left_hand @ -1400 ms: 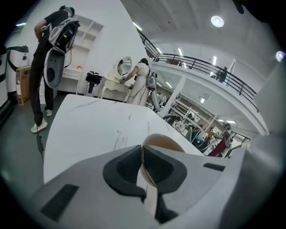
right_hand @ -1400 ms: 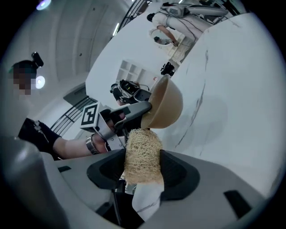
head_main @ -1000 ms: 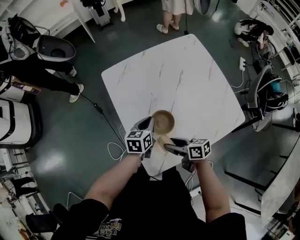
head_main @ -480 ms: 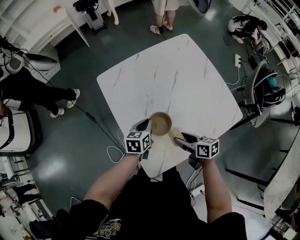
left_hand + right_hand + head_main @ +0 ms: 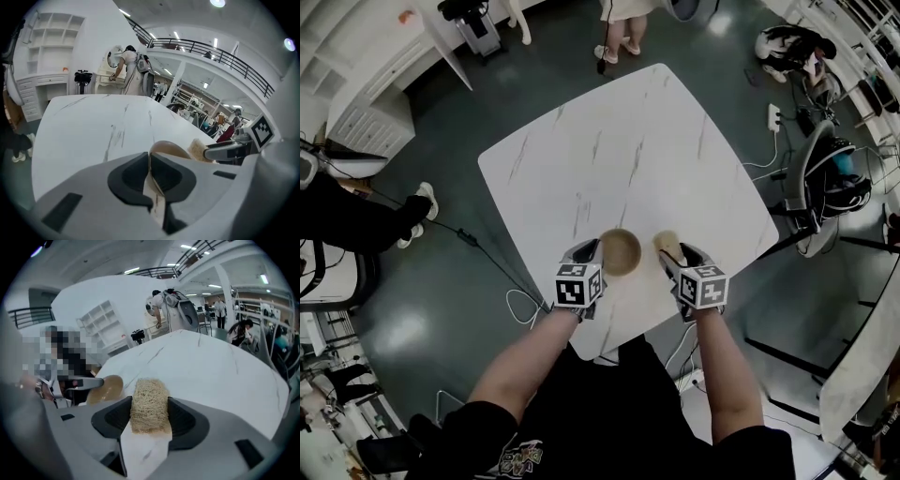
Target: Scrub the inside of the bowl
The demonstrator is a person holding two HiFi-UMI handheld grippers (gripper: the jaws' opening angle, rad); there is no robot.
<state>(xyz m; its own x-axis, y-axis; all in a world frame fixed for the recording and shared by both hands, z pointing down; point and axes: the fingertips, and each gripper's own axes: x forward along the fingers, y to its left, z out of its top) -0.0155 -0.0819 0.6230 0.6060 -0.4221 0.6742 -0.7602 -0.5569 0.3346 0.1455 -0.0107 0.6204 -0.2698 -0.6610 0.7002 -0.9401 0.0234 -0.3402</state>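
While the white marble-pattern table point(image 5: 656, 159) carries only the task items, the dark floor point(image 5: 469, 112) around it is crowded. People point(image 5: 623, 9) stand at 12 o'clock. A white shelving unit point(image 5: 370, 37) occupies 10 o'clock. A person point(image 5: 347, 220) in dark trousers is at 9 o'clock, with a black cable point(image 5: 478, 242) trailing from that side toward the table's 7 o'clock edge. A power strip point(image 5: 772, 118) and an office chair point(image 5: 825, 178) are at 3 o'clock.

The bowl point(image 5: 620, 251) is toward the table's 6 o'clock corner. The left hand-held gripper point(image 5: 596, 249) approaches it from 8 o'clock. In the left gripper view, the left hand-held gripper point(image 5: 151, 174) has its jaws drawn nearly together, pinching the thin near rim of the bowl point(image 5: 168, 149).

The right hand-held gripper point(image 5: 671, 255) is at 3 o'clock of the bowl. A narrow strip of bare table separates them. In the right gripper view, its jaws point(image 5: 150, 416) are clamped on a fibre scrub pad point(image 5: 149, 401), whose coarse straw-coloured end projects beyond the jaw tips. The fibre scrub pad point(image 5: 666, 242) is outside the bowl and clear of its rim.

The bowl is round, tan and shallow, opening upward. It appears to rest on the table, though contact underneath cannot be confirmed. Its interior reads as a plain, even brown.
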